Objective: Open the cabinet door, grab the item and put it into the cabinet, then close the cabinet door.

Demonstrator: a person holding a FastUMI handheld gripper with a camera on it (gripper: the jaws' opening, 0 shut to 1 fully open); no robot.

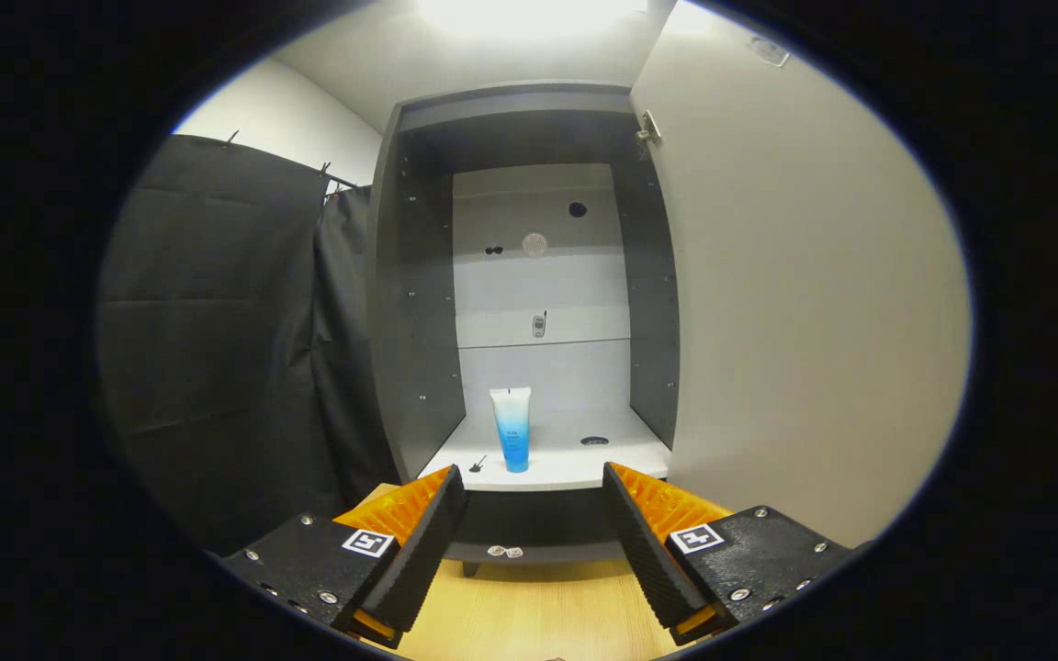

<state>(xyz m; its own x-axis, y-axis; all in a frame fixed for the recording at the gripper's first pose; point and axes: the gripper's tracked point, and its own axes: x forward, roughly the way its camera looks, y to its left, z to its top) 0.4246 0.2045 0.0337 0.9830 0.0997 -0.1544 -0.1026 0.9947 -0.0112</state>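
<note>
Standing wide open, the door [814, 303] takes up the right half of the frame, its pale inner face toward the camera and a metal hinge [647, 128] at its upper left corner. Left of it, at centre frame, the cabinet [414, 303] shows dark side walls with rows of small holes and a lighter back panel. A black curtain [226, 340] hangs across the left of the frame, just beside the cabinet's left wall. The white shelf [575, 464] forms the cabinet floor, just below centre. At the bottom of the frame a light wooden surface [538, 610] lies under the gripper [534, 491]. Its fingers are spread well apart with nothing between them; their tips sit just short of the shelf's front edge.

The tube [512, 429], white above and blue below, stands upright on its cap on the shelf, left of centre and near the front edge, beyond the fingers and closer to the left one. A small dark object [478, 464] lies on the shelf just left of the tube; what it is cannot be told.
</note>
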